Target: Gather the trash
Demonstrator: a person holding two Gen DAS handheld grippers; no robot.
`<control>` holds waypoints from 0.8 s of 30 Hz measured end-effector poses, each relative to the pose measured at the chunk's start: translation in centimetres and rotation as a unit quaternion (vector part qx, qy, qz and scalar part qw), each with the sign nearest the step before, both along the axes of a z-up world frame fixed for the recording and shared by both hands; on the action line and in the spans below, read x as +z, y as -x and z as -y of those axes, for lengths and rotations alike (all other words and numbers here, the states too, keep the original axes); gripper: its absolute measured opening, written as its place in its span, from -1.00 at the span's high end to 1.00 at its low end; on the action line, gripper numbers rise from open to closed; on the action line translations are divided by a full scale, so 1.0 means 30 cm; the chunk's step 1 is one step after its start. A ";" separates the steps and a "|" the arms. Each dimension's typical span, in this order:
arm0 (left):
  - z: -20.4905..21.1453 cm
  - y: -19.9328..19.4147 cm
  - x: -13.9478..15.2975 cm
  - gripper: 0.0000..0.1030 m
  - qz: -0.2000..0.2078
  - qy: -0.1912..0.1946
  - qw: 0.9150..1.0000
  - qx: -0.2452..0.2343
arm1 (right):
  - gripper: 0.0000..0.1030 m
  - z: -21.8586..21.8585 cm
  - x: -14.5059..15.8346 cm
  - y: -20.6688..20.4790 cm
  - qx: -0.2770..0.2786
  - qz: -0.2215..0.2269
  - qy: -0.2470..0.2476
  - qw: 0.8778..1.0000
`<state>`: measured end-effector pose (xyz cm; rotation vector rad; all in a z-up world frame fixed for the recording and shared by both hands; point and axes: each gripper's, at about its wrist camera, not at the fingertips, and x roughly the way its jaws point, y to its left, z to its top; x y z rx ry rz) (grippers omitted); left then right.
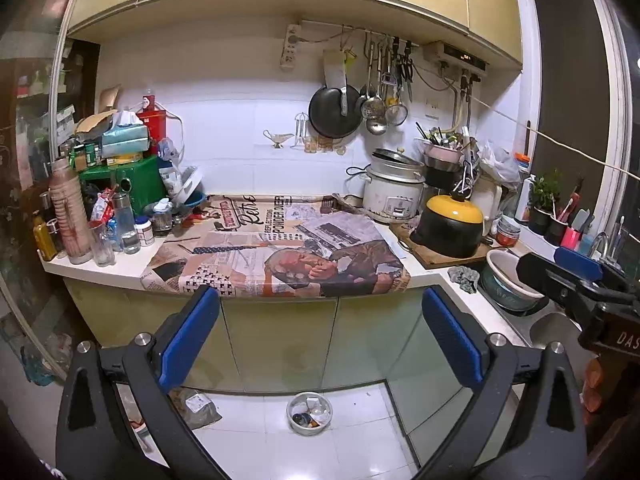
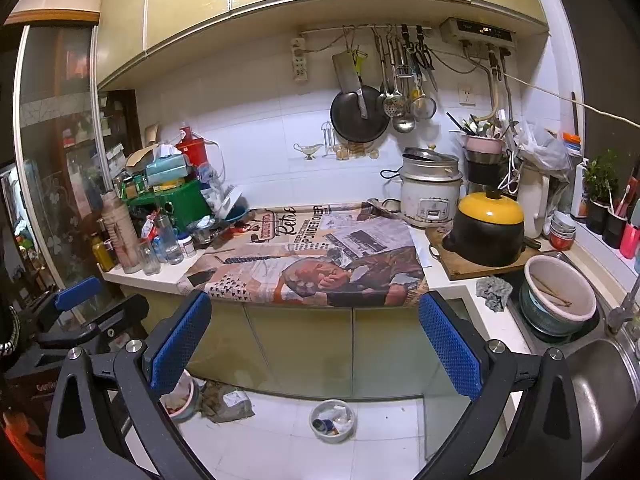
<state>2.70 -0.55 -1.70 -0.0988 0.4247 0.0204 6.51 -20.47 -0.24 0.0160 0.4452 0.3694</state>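
Observation:
A small white bowl (image 1: 309, 413) holding scraps of trash stands on the tiled floor in front of the cabinets; it also shows in the right wrist view (image 2: 333, 420). A grey crumpled bag (image 2: 226, 402) lies on the floor to its left, also in the left wrist view (image 1: 199, 406). A newspaper sheet (image 1: 280, 256) covers the counter. My left gripper (image 1: 320, 336) is open and empty, held back from the counter. My right gripper (image 2: 316, 340) is open and empty at about the same height. Each gripper shows at the edge of the other's view.
The counter's left end is crowded with bottles, jars and a green box (image 1: 132, 184). A rice cooker (image 2: 430, 192) and a black pot with a yellow lid (image 2: 486, 228) stand at the right. A sink (image 2: 600, 392) with stacked basins (image 2: 558, 294) lies far right. Another bowl (image 2: 182, 398) sits on the floor left.

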 end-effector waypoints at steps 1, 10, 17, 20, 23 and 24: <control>0.000 0.000 0.001 -0.98 0.002 -0.001 1.000 0.002 | -1.00 -0.002 0.000 0.004 0.000 0.000 0.001 1.000; -0.003 -0.014 -0.010 -0.99 -0.003 0.008 1.000 0.000 | -1.00 -0.013 -0.001 0.015 0.006 -0.002 0.009 1.000; -0.010 -0.024 -0.014 -0.99 -0.005 0.014 1.000 -0.003 | -1.00 -0.023 0.010 0.001 0.013 -0.003 0.008 1.000; -0.016 -0.033 -0.014 -0.99 -0.006 0.020 1.000 -0.003 | -1.00 -0.025 0.016 -0.008 0.016 -0.003 0.006 1.000; -0.020 -0.040 -0.015 -0.99 -0.005 0.023 1.000 -0.002 | -1.00 -0.028 0.017 -0.015 0.019 -0.003 0.005 1.000; -0.022 -0.039 -0.015 -0.99 -0.006 0.023 1.000 -0.003 | -1.00 -0.032 0.017 -0.014 0.019 -0.004 0.005 1.000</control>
